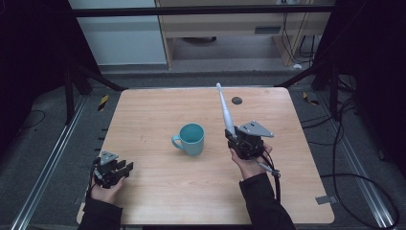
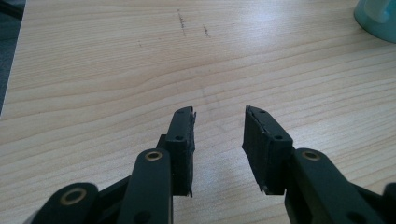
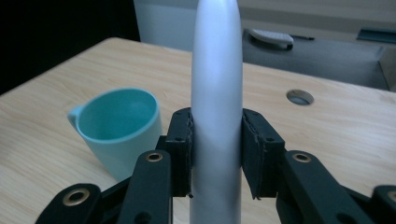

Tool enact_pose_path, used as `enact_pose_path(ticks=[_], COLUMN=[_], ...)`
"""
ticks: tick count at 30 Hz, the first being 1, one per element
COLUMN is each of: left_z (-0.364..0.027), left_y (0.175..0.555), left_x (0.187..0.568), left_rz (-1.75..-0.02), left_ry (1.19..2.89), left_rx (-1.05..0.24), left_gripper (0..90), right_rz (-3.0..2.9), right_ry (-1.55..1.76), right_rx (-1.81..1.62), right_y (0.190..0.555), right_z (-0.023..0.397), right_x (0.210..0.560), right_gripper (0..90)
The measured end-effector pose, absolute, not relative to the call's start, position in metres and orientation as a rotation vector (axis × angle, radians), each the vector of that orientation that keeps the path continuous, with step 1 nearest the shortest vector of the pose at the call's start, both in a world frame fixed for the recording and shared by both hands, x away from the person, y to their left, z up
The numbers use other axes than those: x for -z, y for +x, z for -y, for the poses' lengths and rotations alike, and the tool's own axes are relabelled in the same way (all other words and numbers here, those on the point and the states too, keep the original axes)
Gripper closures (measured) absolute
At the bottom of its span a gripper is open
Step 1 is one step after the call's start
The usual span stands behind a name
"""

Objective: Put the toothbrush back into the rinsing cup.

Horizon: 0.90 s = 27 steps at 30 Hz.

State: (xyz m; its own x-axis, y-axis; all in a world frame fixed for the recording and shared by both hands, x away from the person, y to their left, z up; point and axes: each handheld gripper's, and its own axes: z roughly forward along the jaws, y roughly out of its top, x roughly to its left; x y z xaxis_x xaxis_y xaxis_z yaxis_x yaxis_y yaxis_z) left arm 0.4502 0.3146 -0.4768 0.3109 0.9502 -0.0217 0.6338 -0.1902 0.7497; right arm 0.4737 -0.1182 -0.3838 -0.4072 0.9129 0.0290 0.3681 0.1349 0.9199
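Observation:
A teal mug (image 1: 192, 139) stands upright and empty in the middle of the wooden table (image 1: 153, 115), handle toward the left. To its right, my right gripper (image 1: 235, 139) is shut on a long white toothbrush (image 1: 225, 112) that points up and away. In the right gripper view the white handle (image 3: 217, 112) rises between the black jaws, with the mug (image 3: 119, 128) at the left. My left gripper (image 1: 123, 167) rests near the front left corner, open. Its jaws stand apart over bare wood in the left gripper view (image 2: 218, 140), and the mug's base (image 2: 377, 21) shows at the top right.
A round dark cable hole (image 1: 236, 100) sits near the table's far edge. Dark cables (image 1: 354, 187) lie on the floor to the right. A metal rail (image 1: 48, 163) runs along the left side.

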Motion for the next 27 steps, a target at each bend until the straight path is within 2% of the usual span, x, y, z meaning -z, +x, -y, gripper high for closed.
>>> enact_pose_path(ticks=[27], left_z=[-0.316], left_y=[0.451], left_x=[0.477], left_rz=[-1.405], left_ry=[1.905], left_rx=[-0.604], left_gripper=[63.3], right_rz=[-1.721], right_ry=[1.188], right_rx=[-1.469], right_y=[0.515], right_z=[0.031], right_x=[0.386], right_gripper=[66.2])
